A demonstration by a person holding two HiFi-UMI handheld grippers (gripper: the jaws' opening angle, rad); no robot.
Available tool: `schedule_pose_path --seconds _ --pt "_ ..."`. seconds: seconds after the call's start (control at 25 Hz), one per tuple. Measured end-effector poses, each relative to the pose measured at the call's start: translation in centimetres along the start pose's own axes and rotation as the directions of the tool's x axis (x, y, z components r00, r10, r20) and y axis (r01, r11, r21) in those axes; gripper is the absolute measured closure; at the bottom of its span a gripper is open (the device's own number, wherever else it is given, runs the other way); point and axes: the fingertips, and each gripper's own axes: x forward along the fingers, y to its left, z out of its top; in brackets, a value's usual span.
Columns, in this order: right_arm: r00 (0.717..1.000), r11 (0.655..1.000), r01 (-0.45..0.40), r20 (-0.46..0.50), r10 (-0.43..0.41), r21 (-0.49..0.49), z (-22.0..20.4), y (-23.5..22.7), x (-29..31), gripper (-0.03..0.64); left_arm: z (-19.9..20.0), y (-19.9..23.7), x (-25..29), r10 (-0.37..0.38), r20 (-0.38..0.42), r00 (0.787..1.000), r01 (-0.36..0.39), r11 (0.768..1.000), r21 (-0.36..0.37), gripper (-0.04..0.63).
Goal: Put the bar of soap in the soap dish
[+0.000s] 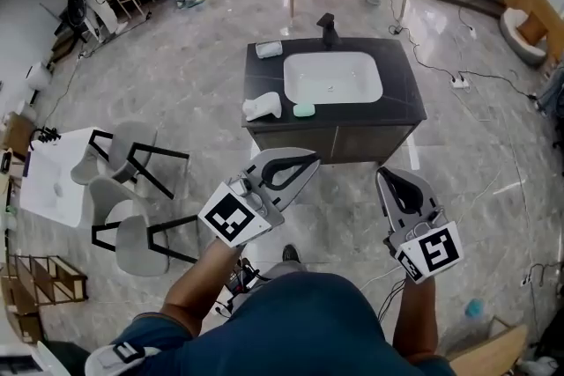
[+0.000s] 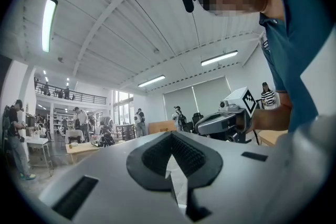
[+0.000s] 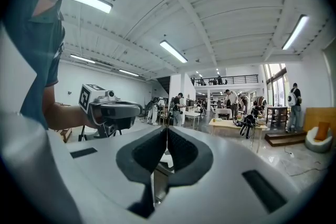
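Note:
A pale green bar of soap (image 1: 304,110) lies on the dark counter (image 1: 401,97) of a vanity, just left of the front of the white basin (image 1: 333,77). A small white rectangular dish (image 1: 269,49) sits at the counter's back left corner. Both grippers hang over the floor in front of the vanity, well short of it. My left gripper (image 1: 310,158) (image 2: 170,135) is shut with nothing in it. My right gripper (image 1: 382,175) (image 3: 165,128) is also shut and empty. Each gripper view shows the other gripper beside it, not the vanity.
A white crumpled thing (image 1: 263,106) lies left of the soap. A black tap (image 1: 328,29) stands behind the basin. Grey chairs (image 1: 132,158) and a white table (image 1: 53,180) are at the left. Cables (image 1: 449,75) run over the floor at the right.

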Motion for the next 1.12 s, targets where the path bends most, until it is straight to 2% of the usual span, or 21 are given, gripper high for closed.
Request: schedule_pose_path --seconds 0.28,0.48,0.6,0.76,1.12 --pt "1.0 1.0 0.021 0.003 -0.021 -0.015 0.8 0.5 5.0 0.601 -0.3 5.3 -1.4 -0.005 0.032 0.999 0.005 1.0 0.008 0.595" --pt "1.0 1.0 -0.007 -0.02 0.007 -0.016 0.5 0.2 7.5 0.601 -0.8 7.5 -1.2 -0.004 0.031 1.0 0.004 1.0 -0.001 0.595" --pt "1.0 1.0 -0.021 -0.011 0.021 -0.017 0.6 -1.5 9.0 0.601 -0.9 9.5 -0.4 0.025 0.026 0.999 -0.025 1.0 0.012 0.594" --pt "0.997 0.996 -0.083 -0.007 0.082 -0.028 0.9 -3.5 10.8 0.601 -0.2 11.4 1.0 0.083 0.036 0.996 -0.083 0.996 0.017 0.595" --pt "0.988 0.988 -0.152 -0.008 0.152 -0.03 -0.1 -10.5 13.1 0.601 -1.4 14.1 7.3 0.142 0.013 0.99 -0.142 0.99 0.01 0.594"
